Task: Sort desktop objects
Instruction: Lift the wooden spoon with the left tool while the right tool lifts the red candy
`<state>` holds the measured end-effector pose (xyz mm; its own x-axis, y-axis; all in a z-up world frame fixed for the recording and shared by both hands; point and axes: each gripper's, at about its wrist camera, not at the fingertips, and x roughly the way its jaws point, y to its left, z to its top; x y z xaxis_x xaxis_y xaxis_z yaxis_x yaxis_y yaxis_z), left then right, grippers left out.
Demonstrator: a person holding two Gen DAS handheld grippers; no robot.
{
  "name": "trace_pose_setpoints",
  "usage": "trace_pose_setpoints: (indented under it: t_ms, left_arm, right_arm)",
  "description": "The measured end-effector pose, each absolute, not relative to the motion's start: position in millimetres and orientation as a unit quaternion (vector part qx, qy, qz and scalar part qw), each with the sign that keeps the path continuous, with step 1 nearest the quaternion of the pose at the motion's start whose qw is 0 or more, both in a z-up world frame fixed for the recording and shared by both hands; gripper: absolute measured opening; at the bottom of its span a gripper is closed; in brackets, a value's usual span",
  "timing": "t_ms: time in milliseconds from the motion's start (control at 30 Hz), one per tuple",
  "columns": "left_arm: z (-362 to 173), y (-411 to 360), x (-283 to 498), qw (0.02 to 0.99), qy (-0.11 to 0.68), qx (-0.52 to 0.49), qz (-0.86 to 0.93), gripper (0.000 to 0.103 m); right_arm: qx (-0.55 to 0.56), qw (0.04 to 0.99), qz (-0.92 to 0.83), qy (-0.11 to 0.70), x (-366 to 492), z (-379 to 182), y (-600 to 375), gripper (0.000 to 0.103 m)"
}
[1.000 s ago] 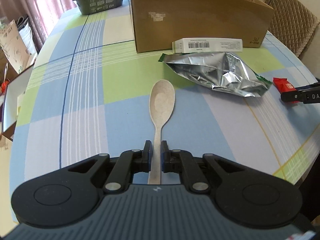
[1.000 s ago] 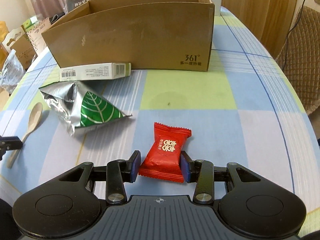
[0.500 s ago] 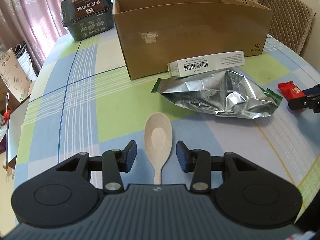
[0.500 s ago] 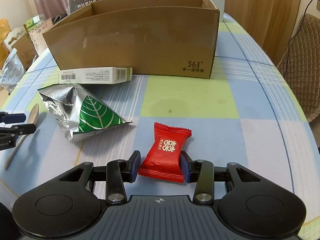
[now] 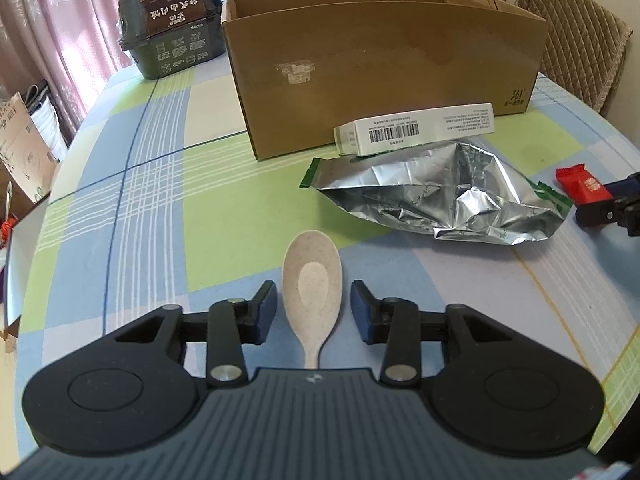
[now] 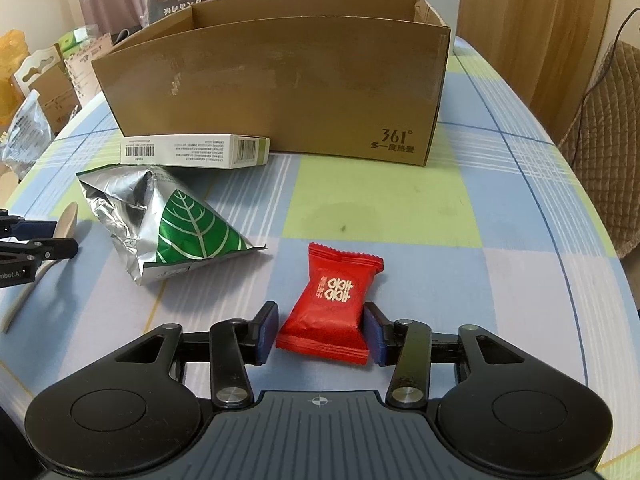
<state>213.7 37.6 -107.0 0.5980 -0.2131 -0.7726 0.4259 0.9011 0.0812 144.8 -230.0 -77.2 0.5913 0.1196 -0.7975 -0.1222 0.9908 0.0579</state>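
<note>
A pale speckled spoon (image 5: pixel 312 280) lies on the checked tablecloth, bowl pointing away from me. My left gripper (image 5: pixel 314 304) straddles the bowl; its jaws are closing, with a gap on each side of the bowl. A red candy packet (image 6: pixel 336 292) lies between the pads of my right gripper (image 6: pixel 320 328), whose jaws are opening, with a sliver of cloth showing at the left pad. The open brown cardboard box (image 6: pixel 280 88) stands behind both. In the left wrist view the right gripper (image 5: pixel 608 204) and the candy (image 5: pixel 580 184) show at the right edge.
A crumpled silver foil bag (image 5: pixel 440 196) with a green leaf print and a white barcode carton (image 5: pixel 416 128) lie in front of the box. A dark green package (image 5: pixel 172 36) stands at the back left. A quilted chair (image 5: pixel 576 32) stands beyond the table's right edge.
The left gripper let go of the spoon's handle, slid forward to the bowl with its jaws wide, then narrowed them. The right jaws parted slightly from the candy.
</note>
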Motion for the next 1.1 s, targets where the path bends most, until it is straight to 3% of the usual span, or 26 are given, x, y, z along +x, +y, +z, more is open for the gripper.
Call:
trace_pose_setpoints:
  t_ms: [133, 667, 767, 1100]
  left_arm:
    - [-106.6, 36.1, 214.5, 0.884, 0.413, 0.128, -0.177, 0.027]
    - [-94.0, 44.2, 207.0, 0.890, 0.421, 0.085, -0.150, 0.027]
    - [-90.4, 44.5, 206.2, 0.893, 0.418, 0.080, -0.148, 0.027]
    - [-71.3, 42.8, 199.7, 0.899, 0.407, 0.078, -0.143, 0.027]
  right_arm:
    - [-0.002, 0.893, 0.064, 0.445, 142.5, -76.7, -229.1, 0.055]
    - [0.008, 0.898, 0.035, 0.438, 150.4, -80.7, -225.6, 0.056]
    - [-0.008, 0.900, 0.034, 0.435, 151.7, -79.8, -222.8, 0.031]
    - [-0.001, 0.904, 0.038, 0.425, 144.8, -59.4, -225.4, 0.028]
